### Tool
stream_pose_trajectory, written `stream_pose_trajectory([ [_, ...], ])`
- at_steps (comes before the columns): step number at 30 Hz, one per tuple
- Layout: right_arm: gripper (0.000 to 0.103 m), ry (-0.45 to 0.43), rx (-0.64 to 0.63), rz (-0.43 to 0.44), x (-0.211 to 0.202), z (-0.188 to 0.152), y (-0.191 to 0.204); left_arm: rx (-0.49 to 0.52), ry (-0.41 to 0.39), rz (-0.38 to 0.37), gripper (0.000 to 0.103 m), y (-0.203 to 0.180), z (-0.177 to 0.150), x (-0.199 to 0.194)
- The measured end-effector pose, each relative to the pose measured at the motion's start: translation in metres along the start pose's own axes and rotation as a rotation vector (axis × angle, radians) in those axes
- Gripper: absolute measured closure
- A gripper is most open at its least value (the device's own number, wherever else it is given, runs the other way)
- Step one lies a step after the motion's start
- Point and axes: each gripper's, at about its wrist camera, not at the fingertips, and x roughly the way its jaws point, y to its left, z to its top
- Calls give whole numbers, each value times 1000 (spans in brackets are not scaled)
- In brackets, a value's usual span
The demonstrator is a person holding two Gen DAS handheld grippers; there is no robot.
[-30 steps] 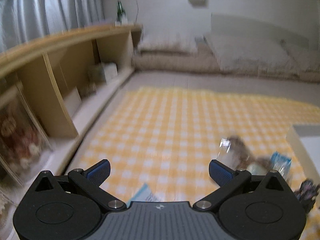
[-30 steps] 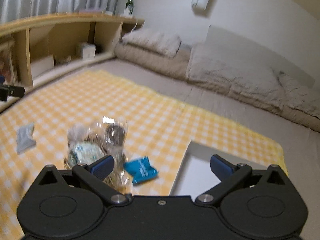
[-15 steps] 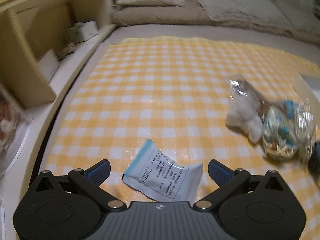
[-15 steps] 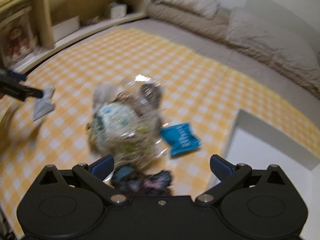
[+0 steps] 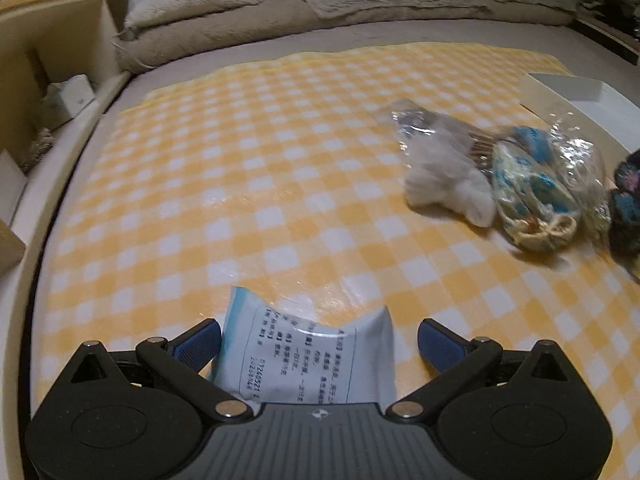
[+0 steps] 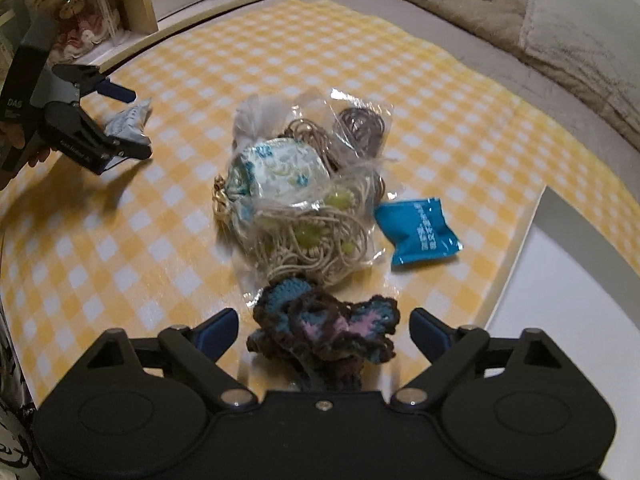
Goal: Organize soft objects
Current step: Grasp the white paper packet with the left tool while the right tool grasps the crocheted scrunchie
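Observation:
My left gripper [image 5: 319, 343] is open around a pale printed packet [image 5: 304, 356] that lies on the yellow checked cloth [image 5: 248, 184]. The packet [image 6: 130, 122] and the left gripper [image 6: 120, 120] also show in the right wrist view. My right gripper [image 6: 324, 330] is open around a dark crocheted piece [image 6: 326, 336] with blue and pink. Beyond it lie a clear bag of cord and a floral pouch [image 6: 304, 196] and a blue sachet [image 6: 418, 230]. The bagged pile [image 5: 500, 184] is at the right in the left wrist view.
A white tray [image 6: 560, 300] lies at the right edge of the cloth. A wooden shelf unit [image 5: 52, 52] with boxes runs along the left. Beige cushions [image 5: 320, 4] line the far side. A boxed teddy bear [image 6: 76, 20] stands in the shelf.
Both grippers have dropped lower and moved forward. The packet now lies between the left fingers and the crocheted piece between the right fingers. Both stay open.

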Motion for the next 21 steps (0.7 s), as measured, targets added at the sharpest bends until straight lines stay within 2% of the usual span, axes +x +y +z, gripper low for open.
stream_pose_trajectory([
  [3, 21, 2, -1, 12, 1, -1, -3, 8, 29, -36, 1, -2, -3, -1],
  [7, 28, -7, -7, 10, 3, -2, -2, -31, 83, -65, 10, -1, 0, -2],
  [11, 33, 18, -33, 20, 9, -5, 4, -31, 102, -62, 18, -4, 1, -5],
  [14, 41, 11, -69, 5, 8, -5, 9, -53, 112, -53, 23, -3, 1, -7],
  [18, 65, -17, -48, 6, 0, -3, 8, -82, 107, -33, 29, -2, 1, -11],
  [21, 75, -34, -28, 4, -6, -3, 7, -92, 105, -13, 34, -2, 0, -14],
])
